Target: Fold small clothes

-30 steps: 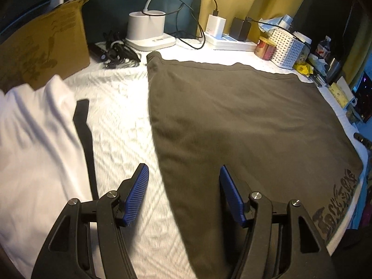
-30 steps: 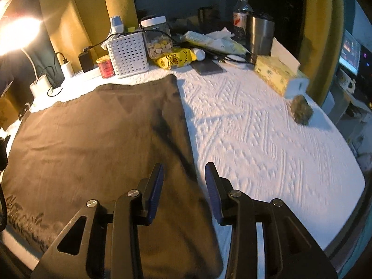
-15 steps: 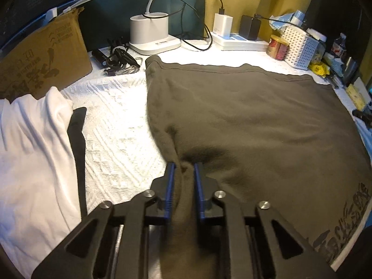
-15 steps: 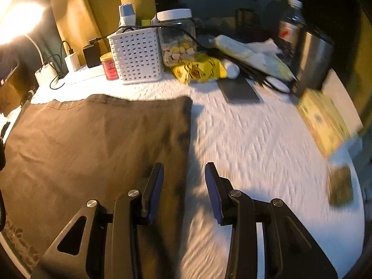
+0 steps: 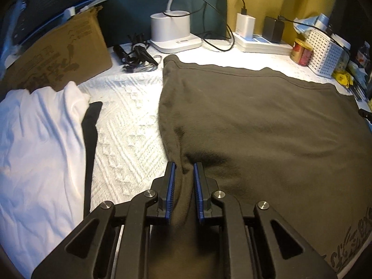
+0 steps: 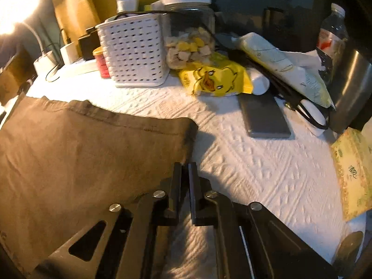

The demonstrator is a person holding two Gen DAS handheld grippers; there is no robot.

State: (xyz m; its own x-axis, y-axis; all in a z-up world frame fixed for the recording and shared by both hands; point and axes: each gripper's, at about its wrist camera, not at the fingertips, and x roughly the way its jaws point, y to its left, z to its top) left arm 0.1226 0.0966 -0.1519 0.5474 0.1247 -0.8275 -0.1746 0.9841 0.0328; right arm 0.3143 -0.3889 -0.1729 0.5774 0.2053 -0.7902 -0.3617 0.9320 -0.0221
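Observation:
A dark brown garment (image 5: 267, 125) lies spread flat on the white textured cover (image 5: 130, 139). My left gripper (image 5: 183, 169) is shut on a pinched ridge of its left edge. In the right wrist view the same garment (image 6: 88, 153) fills the left half. My right gripper (image 6: 184, 169) is shut at the garment's right edge, near the far right corner (image 6: 189, 127); the cloth reaches the jaws and seems pinched between them.
A white garment (image 5: 39, 151) and a cardboard box (image 5: 58, 53) are at left. A lamp base (image 5: 172, 32), a power strip (image 5: 258, 41) and a white basket (image 6: 134, 53) stand along the back. A snack jar (image 6: 189, 30), a phone (image 6: 265, 116), a steel cup (image 6: 353, 93) and a tissue box (image 6: 353, 172) are at right.
My left gripper closed on the garment's left edge and keeps hold. My right gripper moved toward the far right corner and closed there.

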